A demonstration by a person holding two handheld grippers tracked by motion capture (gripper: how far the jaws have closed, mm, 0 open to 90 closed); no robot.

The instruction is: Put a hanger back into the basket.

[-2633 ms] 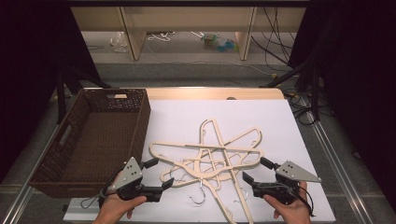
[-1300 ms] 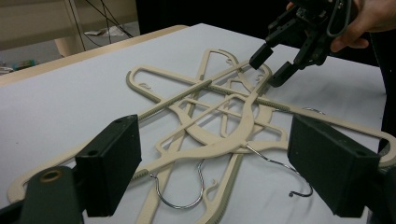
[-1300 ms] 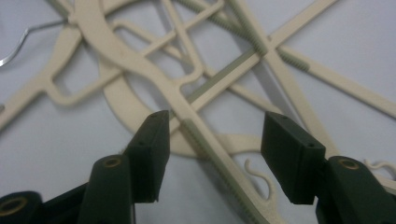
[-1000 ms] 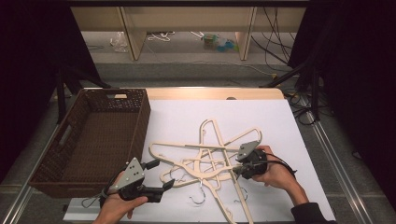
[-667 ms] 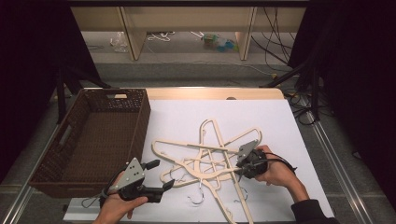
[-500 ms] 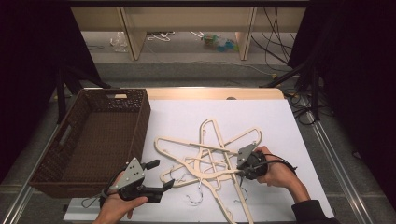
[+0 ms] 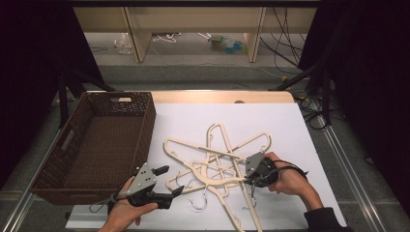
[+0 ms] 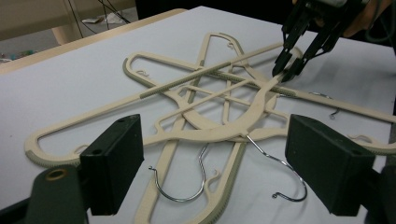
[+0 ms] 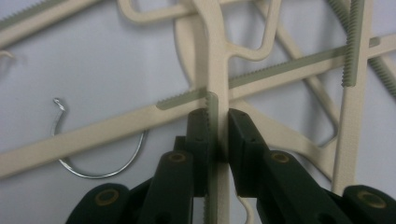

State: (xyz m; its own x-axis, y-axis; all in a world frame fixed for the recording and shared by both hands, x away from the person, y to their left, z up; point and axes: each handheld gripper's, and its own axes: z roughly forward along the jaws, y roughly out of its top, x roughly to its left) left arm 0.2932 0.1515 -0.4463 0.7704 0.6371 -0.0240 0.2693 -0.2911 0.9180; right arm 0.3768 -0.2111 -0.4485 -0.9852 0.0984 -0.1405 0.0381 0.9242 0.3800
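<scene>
White table (image 7: 290, 125) seen from above: cream hangers (image 7: 217, 164) lie crisscrossed beside a brown basket (image 7: 96, 145), the right gripper (image 7: 249, 180) at their right edge. Left gripper (image 8: 215, 175) gapes empty. Right gripper view: jaws have just clamped one hanger's ribbed bar (image 9: 215, 140), running straight away from them.

Right gripper (image 7: 247, 180) no longer at the near right edge of the worktop (image 7: 300, 125); now in at the right side of the hanger pile (image 7: 217, 164), tips down among the bars. Jaws just closing, now clamped on one cream hanger arm (image 9: 215, 116) with the ribbed grey strip, arm pinched between the pads (image 9: 200, 135). Hand and forearm reaching further in over the white surface. Pile shifted slightly.
</scene>
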